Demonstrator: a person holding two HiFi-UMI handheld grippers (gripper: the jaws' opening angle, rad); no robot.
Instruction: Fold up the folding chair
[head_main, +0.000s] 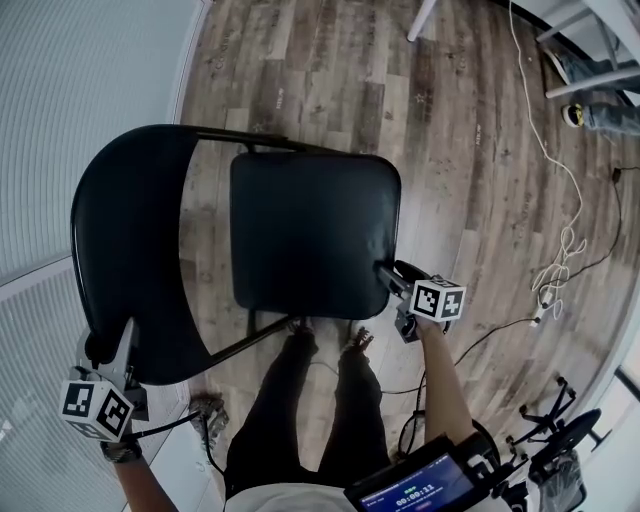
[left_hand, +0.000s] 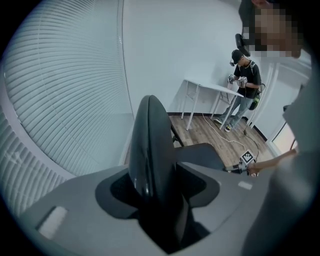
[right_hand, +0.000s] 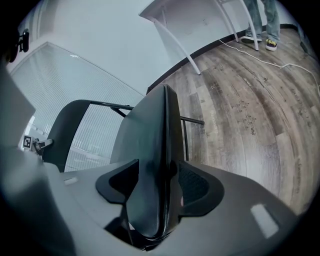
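Unfolded folding chair (head_main: 240, 240) on wood-plank floor (head_main: 470, 160), right in front of the wearer's legs (head_main: 300, 400). Black seat (head_main: 315, 235) lying flat, seen from above. Curved black backrest (head_main: 125, 235) to the left of it in the head view, next to slatted blinds (head_main: 80, 70). Thin black frame tube (head_main: 245, 345) slanting out from under the seat's near edge.

Left tool (head_main: 117, 345) at the lower end of the backrest in the head view. Jaws set wide, backrest edge filling the gap between them in the left gripper view, pads against both faces — clamped on the backrest. Left marker cube (head_main: 96, 408) just behind it, near the bottom left corner.

Right tool (head_main: 385, 270) at the seat's near-right corner. Jaws partly apart, seat edge standing on end between them in the right gripper view, pads touching it on both sides — gripping the seat. Right marker cube (head_main: 438, 298) just behind the jaws.

Elsewhere: white cable (head_main: 560, 210) snaking over the floor at right. White table (left_hand: 210, 89) far back by the wall, second person (left_hand: 245, 82) standing at it. Small lit screen (head_main: 425, 488) at the wearer's chest.
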